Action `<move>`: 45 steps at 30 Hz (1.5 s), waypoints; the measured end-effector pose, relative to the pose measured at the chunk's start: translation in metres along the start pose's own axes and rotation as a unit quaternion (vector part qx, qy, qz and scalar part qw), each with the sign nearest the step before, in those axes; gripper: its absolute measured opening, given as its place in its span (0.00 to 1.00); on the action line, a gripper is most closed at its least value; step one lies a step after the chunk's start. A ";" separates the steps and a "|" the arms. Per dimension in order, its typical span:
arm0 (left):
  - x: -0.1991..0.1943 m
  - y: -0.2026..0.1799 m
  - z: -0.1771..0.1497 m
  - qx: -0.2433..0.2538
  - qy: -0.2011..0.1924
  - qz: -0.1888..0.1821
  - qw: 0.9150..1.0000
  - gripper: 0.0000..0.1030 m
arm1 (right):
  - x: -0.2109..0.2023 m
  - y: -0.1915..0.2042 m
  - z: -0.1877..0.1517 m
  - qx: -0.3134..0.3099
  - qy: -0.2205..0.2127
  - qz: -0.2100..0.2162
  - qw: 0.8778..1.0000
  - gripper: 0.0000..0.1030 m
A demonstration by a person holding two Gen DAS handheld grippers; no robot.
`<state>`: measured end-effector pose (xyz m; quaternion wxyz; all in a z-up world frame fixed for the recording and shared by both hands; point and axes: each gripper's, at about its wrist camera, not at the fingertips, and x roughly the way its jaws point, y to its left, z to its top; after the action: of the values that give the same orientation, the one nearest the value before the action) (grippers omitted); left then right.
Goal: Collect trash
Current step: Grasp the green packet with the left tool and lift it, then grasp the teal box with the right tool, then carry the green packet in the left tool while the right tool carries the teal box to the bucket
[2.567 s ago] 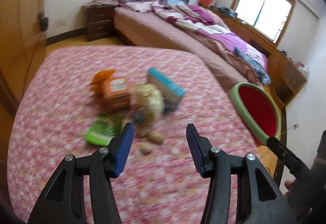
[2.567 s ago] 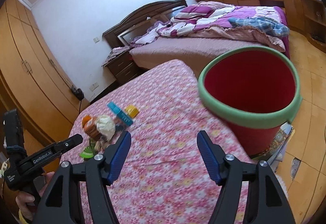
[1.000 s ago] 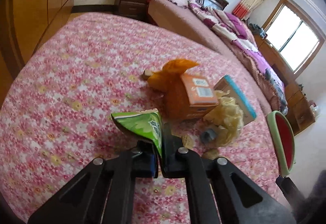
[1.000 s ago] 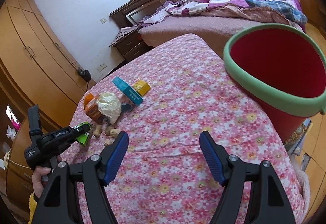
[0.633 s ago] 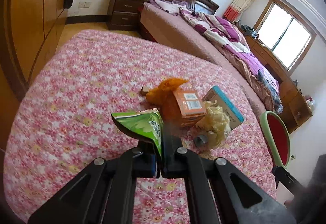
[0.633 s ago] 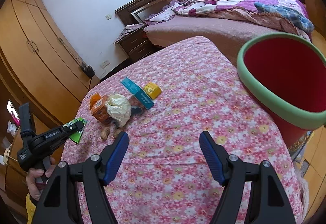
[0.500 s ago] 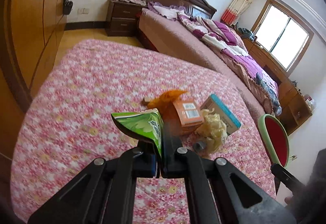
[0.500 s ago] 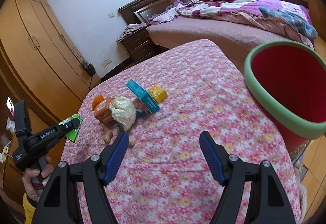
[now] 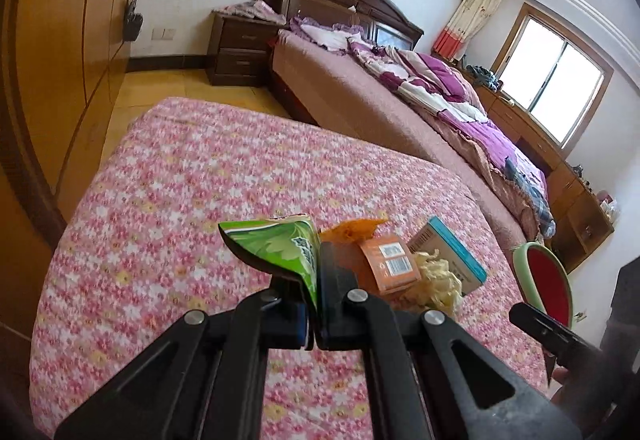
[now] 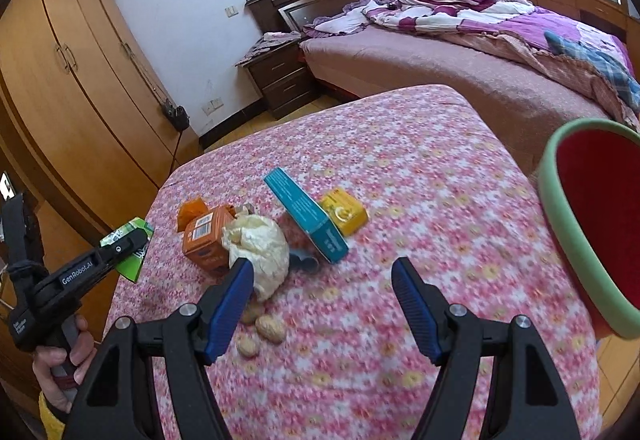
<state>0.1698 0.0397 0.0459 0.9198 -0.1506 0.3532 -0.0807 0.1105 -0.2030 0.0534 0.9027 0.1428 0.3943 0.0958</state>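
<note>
Green foil snack wrapper (image 9: pixel 280 246) sits clamped in the left tongs (image 9: pixel 314 320), lifted clear of the pink flowered table (image 10: pixel 420 168). The red bin with a pale green rim (image 10: pixel 592 224) stands off the table's far right edge, so the wrapper has to cross over the remaining litter, an orange carton (image 10: pixel 206 236), a crumpled cream bag (image 10: pixel 260 244) and a teal box (image 10: pixel 306 216). Right tongs (image 10: pixel 322 304) hang apart and empty, nearer both that pile and the bin.
</note>
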 end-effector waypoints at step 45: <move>0.019 -0.018 -0.009 0.012 -0.020 -0.043 0.999 0.03 | -0.027 0.003 -0.004 0.010 -0.073 0.022 0.997 0.21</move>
<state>0.1767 0.0159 0.0336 0.9242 -0.1562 0.3269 -0.1209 0.0893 -0.2073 0.0699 0.9252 0.1670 0.3254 0.1011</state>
